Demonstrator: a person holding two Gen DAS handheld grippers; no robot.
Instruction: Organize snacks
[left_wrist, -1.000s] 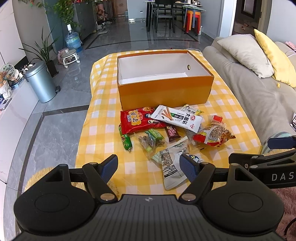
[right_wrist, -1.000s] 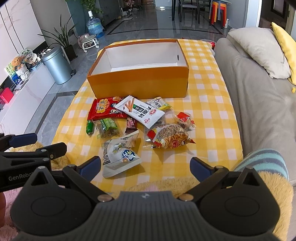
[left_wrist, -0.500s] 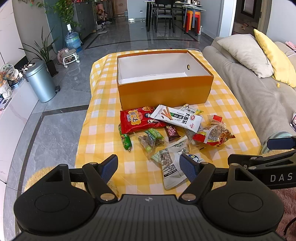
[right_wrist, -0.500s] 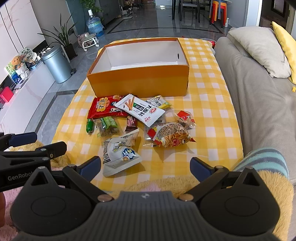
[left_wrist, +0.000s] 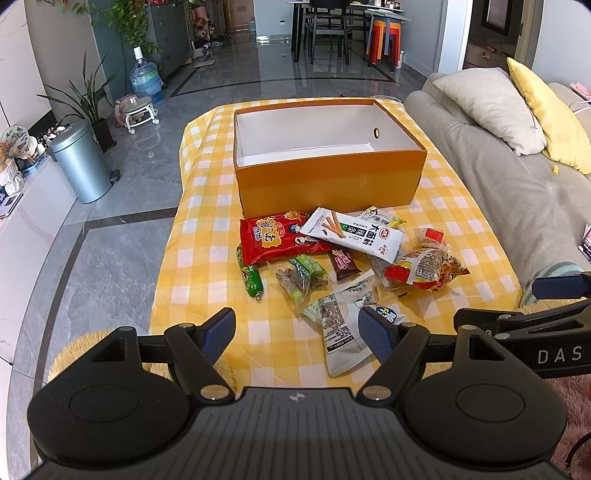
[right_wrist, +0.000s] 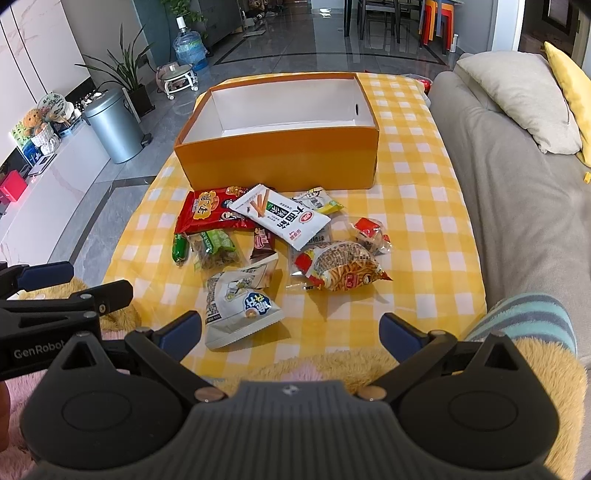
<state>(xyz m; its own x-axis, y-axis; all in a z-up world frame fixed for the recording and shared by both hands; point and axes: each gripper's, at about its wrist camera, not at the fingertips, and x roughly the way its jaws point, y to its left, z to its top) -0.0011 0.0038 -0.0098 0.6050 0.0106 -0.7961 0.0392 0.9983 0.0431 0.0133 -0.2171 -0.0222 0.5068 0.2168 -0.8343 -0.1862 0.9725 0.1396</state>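
An empty orange box (left_wrist: 328, 181) (right_wrist: 280, 162) with a white inside stands on the yellow checked cloth. Several snack packs lie in front of it: a red bag (left_wrist: 271, 236) (right_wrist: 207, 212), a long white pack (left_wrist: 351, 232) (right_wrist: 280, 218), a green sausage (left_wrist: 251, 278), a noodle pack (left_wrist: 424, 267) (right_wrist: 340, 266), a grey-white bag (left_wrist: 341, 332) (right_wrist: 240, 302). My left gripper (left_wrist: 297, 334) is open and empty near the cloth's front edge. My right gripper (right_wrist: 291, 334) is open and empty, just short of the grey-white bag.
A grey sofa (left_wrist: 498, 177) with cushions runs along the right of the table. A metal bin (left_wrist: 81, 162), a plant and a water bottle stand on the floor at the left. Fluffy yellow fabric (right_wrist: 332, 369) lies at the table's near edge.
The right gripper has moved slightly forward toward the snacks. The left gripper has not visibly moved. Both stay open.
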